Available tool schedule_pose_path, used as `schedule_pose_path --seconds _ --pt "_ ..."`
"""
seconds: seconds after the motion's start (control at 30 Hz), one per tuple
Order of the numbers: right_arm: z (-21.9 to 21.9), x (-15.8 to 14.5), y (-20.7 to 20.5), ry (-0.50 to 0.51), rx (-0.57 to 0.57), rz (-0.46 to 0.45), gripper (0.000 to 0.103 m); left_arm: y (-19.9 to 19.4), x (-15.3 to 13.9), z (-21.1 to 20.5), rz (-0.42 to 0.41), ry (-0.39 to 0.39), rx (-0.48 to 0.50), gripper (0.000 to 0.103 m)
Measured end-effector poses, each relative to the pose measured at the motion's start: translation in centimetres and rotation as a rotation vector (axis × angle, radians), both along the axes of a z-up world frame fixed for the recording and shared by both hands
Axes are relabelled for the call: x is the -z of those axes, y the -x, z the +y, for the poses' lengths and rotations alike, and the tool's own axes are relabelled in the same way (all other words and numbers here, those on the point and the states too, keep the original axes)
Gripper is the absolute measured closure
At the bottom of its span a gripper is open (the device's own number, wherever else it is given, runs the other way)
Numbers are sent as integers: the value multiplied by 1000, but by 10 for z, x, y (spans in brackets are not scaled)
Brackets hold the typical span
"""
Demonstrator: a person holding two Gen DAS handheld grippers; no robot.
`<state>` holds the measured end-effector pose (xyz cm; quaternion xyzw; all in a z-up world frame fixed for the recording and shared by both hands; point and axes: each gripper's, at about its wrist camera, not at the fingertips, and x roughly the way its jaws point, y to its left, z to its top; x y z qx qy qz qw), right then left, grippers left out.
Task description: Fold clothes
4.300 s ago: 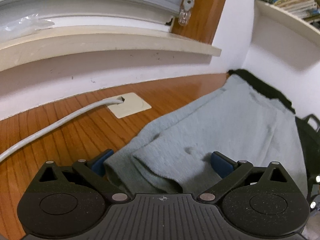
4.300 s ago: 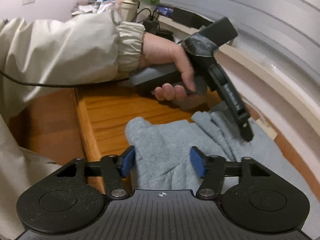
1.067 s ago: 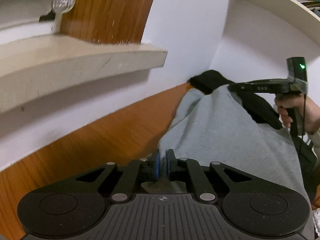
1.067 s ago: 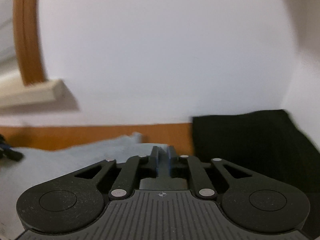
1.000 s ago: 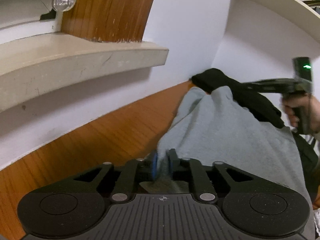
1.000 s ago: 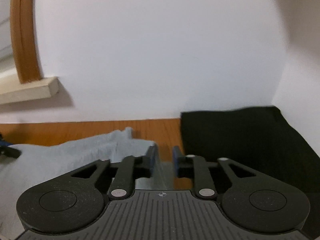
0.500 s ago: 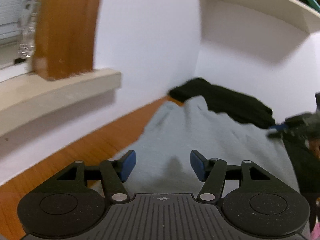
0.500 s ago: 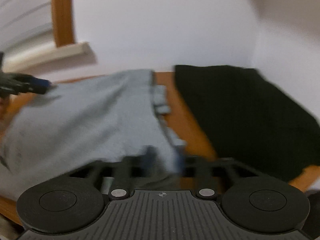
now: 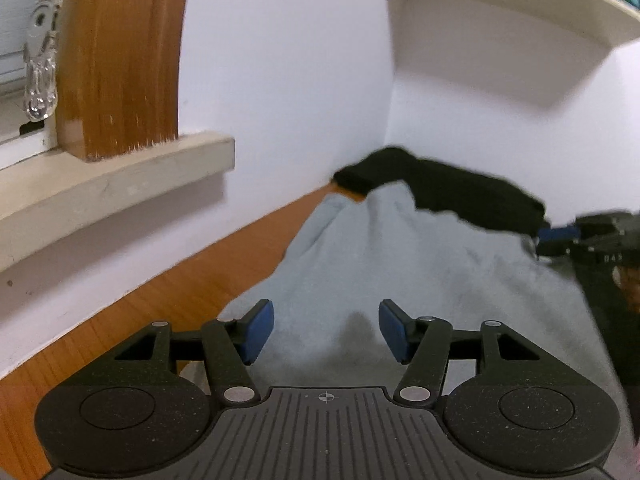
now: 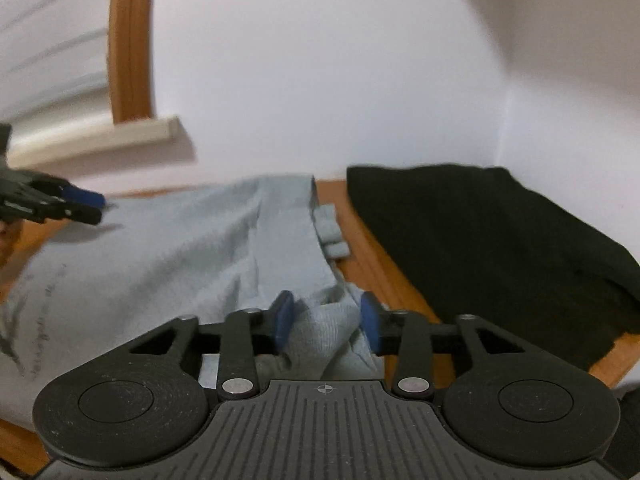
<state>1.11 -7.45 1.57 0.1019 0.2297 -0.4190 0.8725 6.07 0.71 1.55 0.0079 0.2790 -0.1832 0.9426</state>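
A light blue-grey garment [image 10: 160,248] is lying spread out flat on a wooden table [image 9: 188,280]. The garment is the big thing here, so every place is told from it.

The left gripper [image 9: 326,330] is hanging over the near edge of the garment. Its two blue pads [image 9: 258,332] are standing wide apart. They are not pinching anything. The cloth is lying loose under them with a little bump in it.

The right gripper [image 10: 325,322] is sitting at the garment's near right corner. Its blue pads [image 10: 282,316] are moving apart. A bunched bit of the garment is sitting between them, and the pads are not squeezing it.

A folded black garment [image 10: 500,248] is lying on the table just to the right of the blue-grey one in the right wrist view. A strip of bare wood is showing between the two.

Behind the garment a white wall [image 10: 320,80] is standing. A pale window ledge [image 9: 120,176] is sticking out of the wall, up and to the left of the garment. A brown wooden frame [image 9: 120,60] is standing on that ledge. A clear plastic pull [image 9: 40,76] is hanging beside the frame. A pale shelf [image 9: 520,0] is sitting high above the garment's far right side.
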Motion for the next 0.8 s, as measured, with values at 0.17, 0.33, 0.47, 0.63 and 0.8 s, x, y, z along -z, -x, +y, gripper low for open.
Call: schedule_pose_path --seconds 0.17,0.33,0.47,0.63,0.8 --pt "-5 -11 14 -20 20 -40 65 -6 6 9 24 23 -16 41" --pt "3 -24 28 43 64 -115 60 -6 6 14 20 33 -27 41" --pt "-2 -10 7 -9 -14 -36 51 -6 7 14 19 23 -28 41" --pt "-20 5 6 -89 -26 -7 92 -9 13 16 50 -24 -74 42" --pt "-11 -2 29 -40 40 -15 94 -12 18 21 64 -26 -93 42"
